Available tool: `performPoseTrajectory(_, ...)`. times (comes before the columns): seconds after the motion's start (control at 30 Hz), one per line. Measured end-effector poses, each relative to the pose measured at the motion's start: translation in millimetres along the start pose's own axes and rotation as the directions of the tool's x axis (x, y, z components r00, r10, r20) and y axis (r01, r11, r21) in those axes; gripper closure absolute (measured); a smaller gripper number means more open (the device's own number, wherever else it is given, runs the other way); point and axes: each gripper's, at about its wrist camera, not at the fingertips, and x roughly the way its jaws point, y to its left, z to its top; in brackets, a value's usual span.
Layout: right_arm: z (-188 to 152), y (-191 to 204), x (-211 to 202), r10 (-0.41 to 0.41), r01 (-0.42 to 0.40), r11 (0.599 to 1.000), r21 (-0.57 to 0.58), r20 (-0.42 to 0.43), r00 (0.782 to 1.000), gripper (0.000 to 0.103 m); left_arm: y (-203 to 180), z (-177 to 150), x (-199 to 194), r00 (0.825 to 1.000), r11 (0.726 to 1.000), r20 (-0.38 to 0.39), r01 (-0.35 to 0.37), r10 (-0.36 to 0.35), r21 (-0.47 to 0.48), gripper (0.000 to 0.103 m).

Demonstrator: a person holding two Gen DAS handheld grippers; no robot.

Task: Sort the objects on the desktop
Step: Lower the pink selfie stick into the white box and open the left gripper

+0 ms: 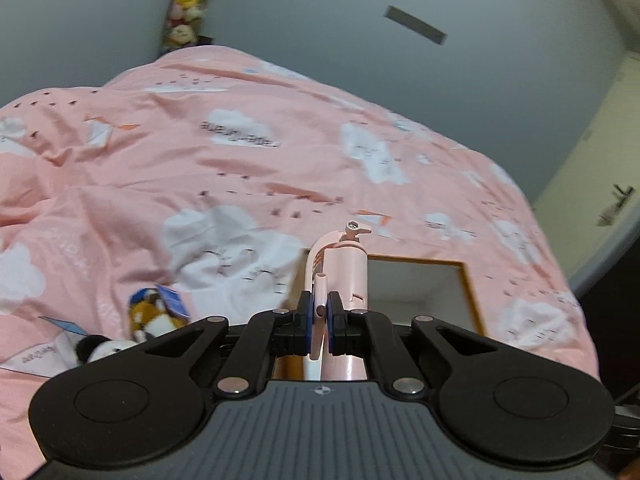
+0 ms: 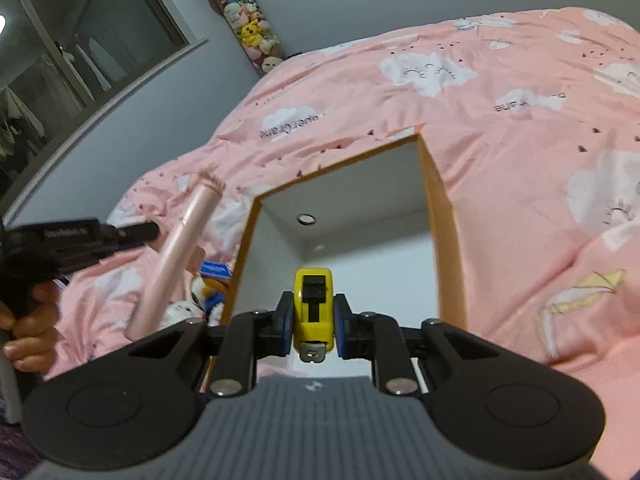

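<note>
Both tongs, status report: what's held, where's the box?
Left tongs shut on pink selfie stick. Right tongs shut on yellow tape measure, over the open box. Nothing blocking the box.

A home bedroom: a pink cloud-printed cotton duvet (image 1: pixel 248 152) covers the bed (plush toys (image 2: pixel 250 32) stacked in the far corner).

A soft matt cloth quilt (image 2: pixel 500 152) is seen; the yellow tape measure (image 2: pixel 314 304) looks of glossy plastic, the pink stick (image 1: pixel 346 276) of smooth plastic, the box (image 2: pixel 440 216) wood-edged
</note>
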Motion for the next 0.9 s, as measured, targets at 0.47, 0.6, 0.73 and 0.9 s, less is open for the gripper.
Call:
performPoseTrajectory(0.47, 3, -13, -45, -0.124, 0.122, 0.992, 0.022, 0.114, 0.986, 0.082, -53, -23, 69, 0.985, 0.995, -0.138, 0.097, -0.1, -0.028, 0.096)
performPoseTrajectory(0.6, 5, -28, -45, -0.186, 0.178, 0.982, 0.068, 0.132, 0.974, 0.082, -65, -30, 98, 0.983, 0.997, -0.168, 0.063, -0.068, -0.041, 0.096)
performPoseTrajectory(0.73, 4, -41, -34, -0.259, 0.249, 0.964, 0.088, 0.124, 0.958, 0.082, -76, -36, 125, 0.983, 0.999, -0.18, 0.024, -0.028, -0.027, 0.096)
performPoseTrajectory(0.9, 1, -51, -15, -0.284, 0.276, 0.957, 0.092, 0.093, 0.954, 0.082, -84, -47, 157, 0.98, 0.998, -0.2, -0.014, 0.003, -0.054, 0.096)
